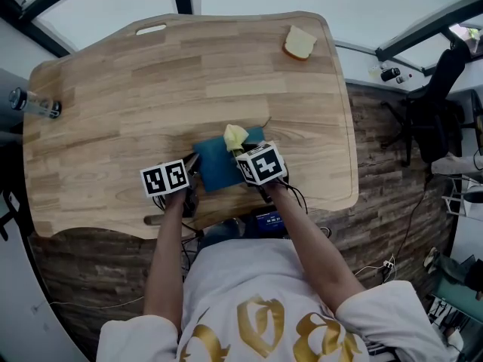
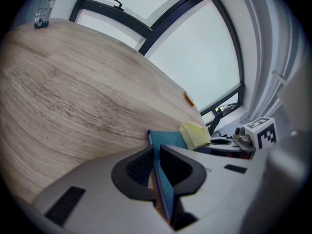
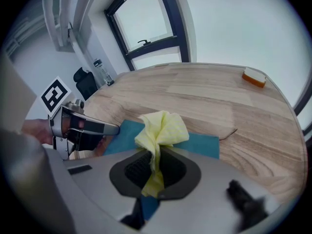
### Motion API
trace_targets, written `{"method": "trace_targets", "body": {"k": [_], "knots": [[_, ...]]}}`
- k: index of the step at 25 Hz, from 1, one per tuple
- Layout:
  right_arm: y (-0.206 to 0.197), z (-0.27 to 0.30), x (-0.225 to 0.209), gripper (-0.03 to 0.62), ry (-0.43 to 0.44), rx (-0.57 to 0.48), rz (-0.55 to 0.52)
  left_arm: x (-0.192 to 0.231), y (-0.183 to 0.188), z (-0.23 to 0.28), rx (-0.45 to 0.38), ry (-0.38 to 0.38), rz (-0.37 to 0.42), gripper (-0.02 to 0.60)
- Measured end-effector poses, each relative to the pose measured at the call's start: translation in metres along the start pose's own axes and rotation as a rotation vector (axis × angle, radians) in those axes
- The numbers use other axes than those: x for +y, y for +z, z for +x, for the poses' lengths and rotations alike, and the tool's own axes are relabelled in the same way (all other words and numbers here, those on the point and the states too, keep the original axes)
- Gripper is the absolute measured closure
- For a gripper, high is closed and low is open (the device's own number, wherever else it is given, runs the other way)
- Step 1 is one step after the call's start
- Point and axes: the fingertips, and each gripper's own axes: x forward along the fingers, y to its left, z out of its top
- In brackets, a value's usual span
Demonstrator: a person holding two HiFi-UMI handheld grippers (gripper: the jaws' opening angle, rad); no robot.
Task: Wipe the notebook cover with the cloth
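At the head view's lower middle, our left gripper (image 2: 158, 174) pinches the notebook (image 1: 219, 168) by its edge on the table (image 1: 151, 89) while our right gripper (image 3: 155, 167) clamps the cloth (image 3: 163, 128) over it

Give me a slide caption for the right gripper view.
The right gripper pinches a yellow cloth over a blue notebook on a wooden table.

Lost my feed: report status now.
Left claw clamps edge of flat blue notebook. Right claw pinches crumpled yellow cloth over its cover. Nothing in the way.
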Motion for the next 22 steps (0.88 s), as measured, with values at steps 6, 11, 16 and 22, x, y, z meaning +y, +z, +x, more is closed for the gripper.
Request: {"method": "trace_targets", "body": {"k": [6, 11, 16, 22], "knots": [[0.005, 0.006, 0.015, 0.556, 0.023, 0.009, -0.028, 0.000, 0.000, -0.001, -0.003, -0.001, -0.014, 0.532], [0.008, 0.012, 0.029, 0.556, 0.048, 0.021, -0.046, 0.000, 0.000, -0.001, -0.011, 0.009, -0.005, 0.532], [0.009, 0.015, 0.048, 0.556, 0.079, 0.042, -0.091, 0.000, 0.000, -0.001, -0.010, 0.006, -0.008, 0.532], [0.004, 0.022, 0.063, 0.556, 0.113, 0.055, -0.128, 0.000, 0.000, -0.001, -0.010, 0.006, -0.009, 0.531]]}}
